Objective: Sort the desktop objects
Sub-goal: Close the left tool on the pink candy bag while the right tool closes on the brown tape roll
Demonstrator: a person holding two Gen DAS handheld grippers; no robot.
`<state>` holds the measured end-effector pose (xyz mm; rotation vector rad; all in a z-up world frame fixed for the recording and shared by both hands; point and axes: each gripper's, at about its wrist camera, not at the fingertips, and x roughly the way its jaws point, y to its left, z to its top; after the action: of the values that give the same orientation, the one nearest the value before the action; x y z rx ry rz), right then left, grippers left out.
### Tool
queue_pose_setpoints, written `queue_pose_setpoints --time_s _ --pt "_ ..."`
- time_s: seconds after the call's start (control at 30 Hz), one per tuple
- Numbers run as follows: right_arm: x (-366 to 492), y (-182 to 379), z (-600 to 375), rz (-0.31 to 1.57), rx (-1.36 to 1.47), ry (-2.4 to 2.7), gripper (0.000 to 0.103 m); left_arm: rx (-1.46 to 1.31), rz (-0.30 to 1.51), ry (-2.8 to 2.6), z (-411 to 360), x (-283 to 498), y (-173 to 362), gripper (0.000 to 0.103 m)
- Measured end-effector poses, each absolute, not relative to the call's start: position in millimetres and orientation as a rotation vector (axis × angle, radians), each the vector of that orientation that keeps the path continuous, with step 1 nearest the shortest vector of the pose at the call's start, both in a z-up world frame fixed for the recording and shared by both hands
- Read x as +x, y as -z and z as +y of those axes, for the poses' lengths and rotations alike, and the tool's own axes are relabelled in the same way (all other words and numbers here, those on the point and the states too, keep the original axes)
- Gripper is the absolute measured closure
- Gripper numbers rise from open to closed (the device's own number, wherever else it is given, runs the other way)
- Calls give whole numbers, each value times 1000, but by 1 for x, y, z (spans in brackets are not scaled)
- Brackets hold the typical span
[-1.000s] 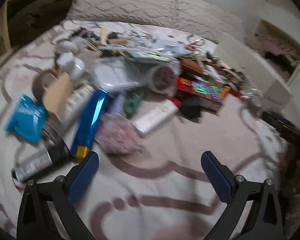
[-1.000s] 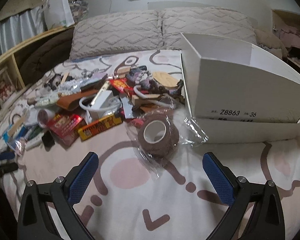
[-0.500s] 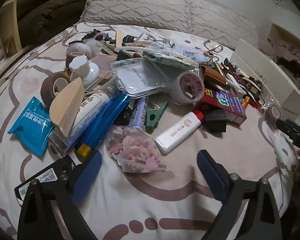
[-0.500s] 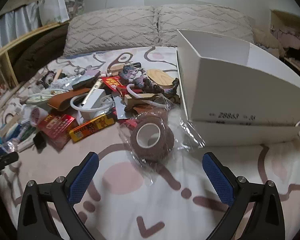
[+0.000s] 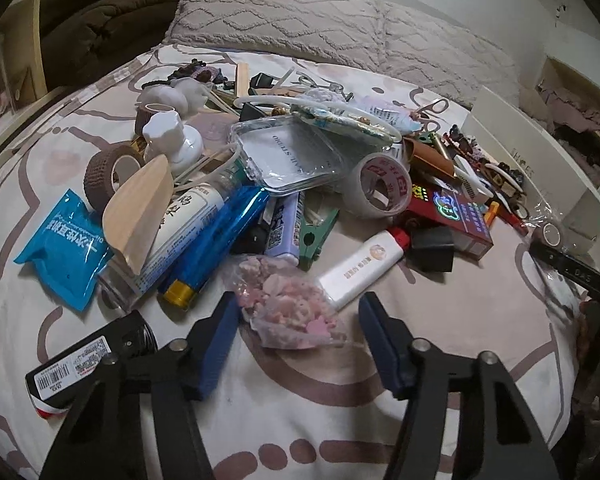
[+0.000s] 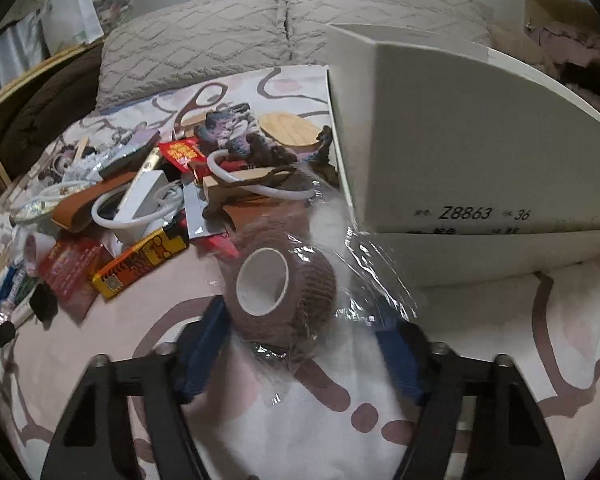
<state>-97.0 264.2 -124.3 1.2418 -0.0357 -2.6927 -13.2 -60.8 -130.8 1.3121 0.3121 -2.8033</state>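
A small clear bag of pink pieces (image 5: 288, 308) lies on the patterned bedspread, between the blue fingers of my left gripper (image 5: 298, 302). Its jaws are closing, and a little gap still shows on the right side of the bag. In the right wrist view a brown bandage roll (image 6: 284, 280) in crinkled clear wrap sits between the fingers of my right gripper (image 6: 300, 308). These jaws are closing too. The left pad is against the roll and the right pad is pressed into the wrap.
A tall white shoebox (image 6: 460, 152) stands just right of the roll. A heap of clutter fills the bed beyond both grippers. It includes a white lighter (image 5: 360, 268), a blue tube (image 5: 216, 244), a tape roll (image 5: 384, 184) and a black tube (image 5: 84, 360). Pillows (image 5: 340, 20) line the back.
Both pairs of jaws have narrowed from wide open. The left now flanks the pink bag closely. The right gripper has moved forward and closed around the wrapped brown roll.
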Motion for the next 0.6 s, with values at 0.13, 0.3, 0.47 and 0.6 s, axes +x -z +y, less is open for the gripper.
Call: queue_pose_setpoints --time_s 0.13,0.3,0.47,0.6 --pt "-89 121 255 11 1181 2664 61 1343 375 2868 -58 -9 130 57" --pt "-77 117 249 39 1119 2634 64 1385 337 2959 -38 -2 129 62" --pt "-64 115 246 17 1096 2586 66 1441 314 3061 -18 4 128 64" --pt "-55 116 245 -27 1099 2537 66 1490 304 3124 -4 8 129 64"
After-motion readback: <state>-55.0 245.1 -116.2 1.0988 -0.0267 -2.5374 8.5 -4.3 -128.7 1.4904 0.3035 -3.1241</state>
